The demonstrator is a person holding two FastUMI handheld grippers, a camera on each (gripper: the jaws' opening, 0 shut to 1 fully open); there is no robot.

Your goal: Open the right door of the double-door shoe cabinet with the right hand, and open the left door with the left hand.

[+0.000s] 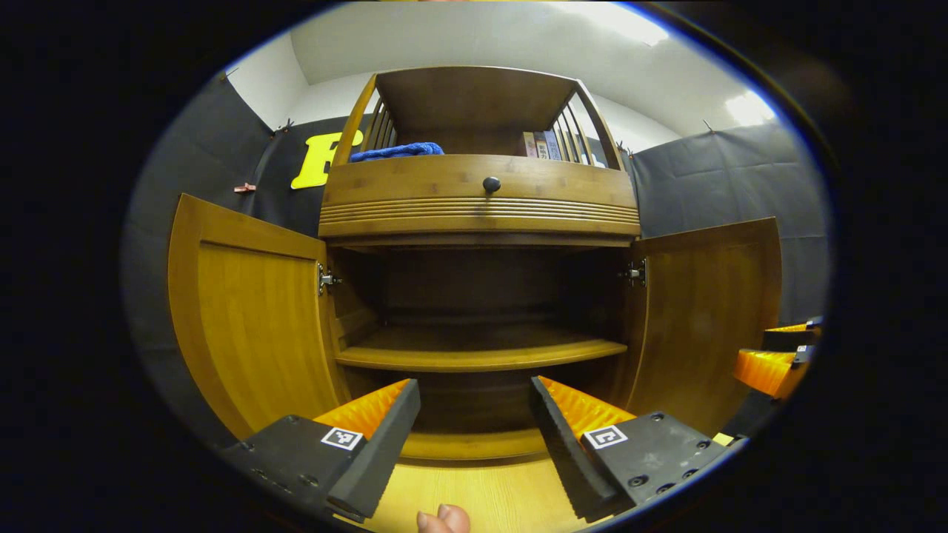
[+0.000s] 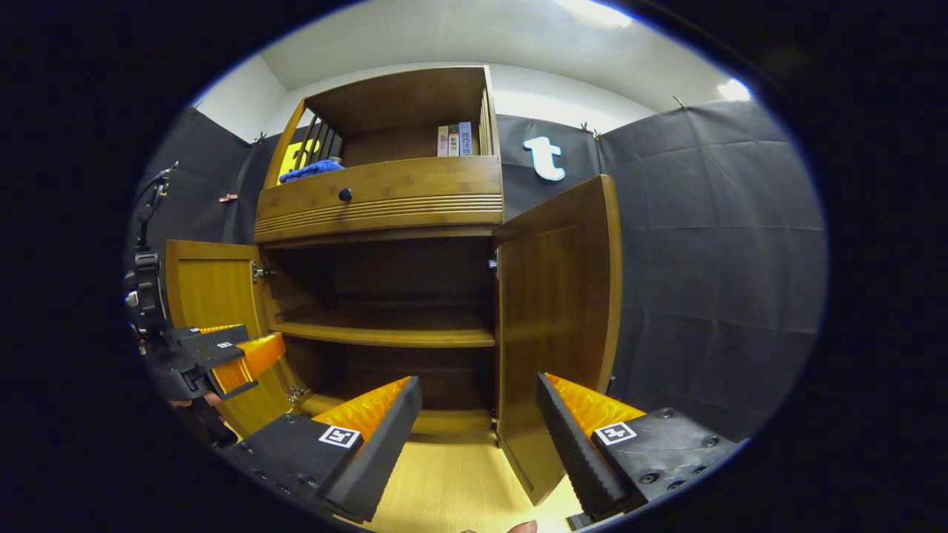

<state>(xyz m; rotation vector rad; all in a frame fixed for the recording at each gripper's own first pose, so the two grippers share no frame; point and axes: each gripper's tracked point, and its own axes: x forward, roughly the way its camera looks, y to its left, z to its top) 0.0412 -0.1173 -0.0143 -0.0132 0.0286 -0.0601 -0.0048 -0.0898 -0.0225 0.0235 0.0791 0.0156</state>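
The wooden shoe cabinet [image 1: 481,222] stands in front of me with both lower doors swung wide. Its left door [image 1: 252,318] and right door [image 1: 703,318] hang outward on their hinges. In the left gripper view my left gripper [image 1: 474,414] is open in front of the cabinet's dark interior, touching nothing. My right gripper [image 2: 478,422] is also open, and the right door [image 2: 555,311] rises just beyond the gap between its fingers, apart from them. The right gripper [image 1: 778,355] also appears at the far right edge of the left gripper view, and the left gripper [image 2: 215,355] at the left of the right gripper view.
Inside is one wooden shelf [image 1: 481,355]. Above it sits a drawer with a dark knob [image 1: 491,183], a blue cloth [image 1: 396,151] and a few books [image 1: 542,144] on the top shelf. Pale wooden floor [image 1: 474,496] lies below. Black cloth walls surround the cabinet.
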